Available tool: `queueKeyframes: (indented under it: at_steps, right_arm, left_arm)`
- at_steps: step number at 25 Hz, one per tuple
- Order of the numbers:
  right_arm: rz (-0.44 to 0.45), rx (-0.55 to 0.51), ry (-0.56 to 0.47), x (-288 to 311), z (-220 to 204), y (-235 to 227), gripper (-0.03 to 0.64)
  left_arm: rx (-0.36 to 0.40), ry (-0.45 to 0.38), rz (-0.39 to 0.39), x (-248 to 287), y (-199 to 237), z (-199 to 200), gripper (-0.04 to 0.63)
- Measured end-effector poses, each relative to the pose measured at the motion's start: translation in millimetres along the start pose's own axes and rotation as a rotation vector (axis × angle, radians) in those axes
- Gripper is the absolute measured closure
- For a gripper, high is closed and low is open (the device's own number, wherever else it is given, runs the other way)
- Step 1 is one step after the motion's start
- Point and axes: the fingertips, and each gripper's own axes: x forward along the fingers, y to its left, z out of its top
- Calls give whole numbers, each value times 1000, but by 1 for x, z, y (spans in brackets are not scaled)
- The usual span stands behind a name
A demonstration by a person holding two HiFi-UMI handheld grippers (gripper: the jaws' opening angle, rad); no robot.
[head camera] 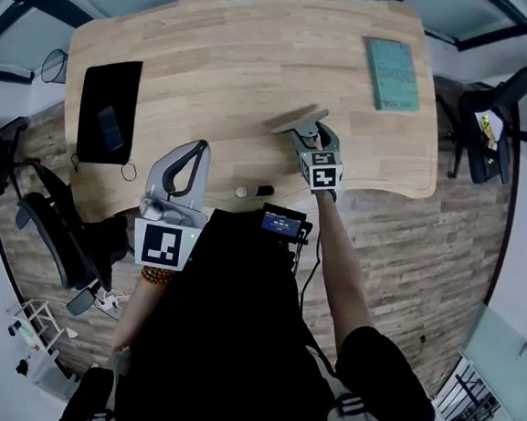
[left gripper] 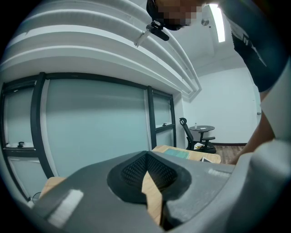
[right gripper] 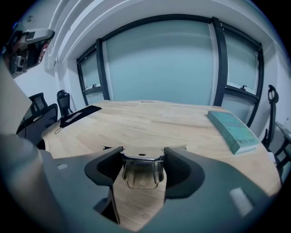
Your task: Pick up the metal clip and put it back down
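The metal clip [right gripper: 142, 175] is a shiny steel clamp with a wide flat bar across its top. It sits between the jaws of my right gripper [right gripper: 142, 164], whose dark pads press on its two sides. In the head view the clip [head camera: 299, 123] shows as a grey bar close over the wooden table [head camera: 221, 64], near its front right edge, with the right gripper [head camera: 304, 133] angled down onto it. Whether the clip touches the wood I cannot tell. My left gripper [head camera: 198, 146] hovers at the table's front edge with nothing in it. The left gripper [left gripper: 146, 157] has its jaw tips together.
A teal book [head camera: 392, 74] lies at the table's far right, also visible as a teal book [right gripper: 236, 129] ahead and right of the clip. A black pouch [head camera: 107, 109] lies at the left. A small black-and-white marker [head camera: 254, 192] rests by the front edge. Office chairs [head camera: 491, 124] stand around.
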Motion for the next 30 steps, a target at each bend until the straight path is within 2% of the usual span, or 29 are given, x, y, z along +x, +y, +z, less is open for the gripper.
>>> queueKeyframes:
  at_steps: [12,26,30]
  right_arm:
    - [18,25,70,7,-31,6,311]
    - [-10,-58,152,7,-59,-1,308]
    - [-20,-41,163,9,-67,-3,308]
  left_arm:
    - [-9,-4,2,1,-1,-1,595]
    - [-10,1,2,1,2,-5,594]
    - [-10,-3,1,0,1,-5,594]
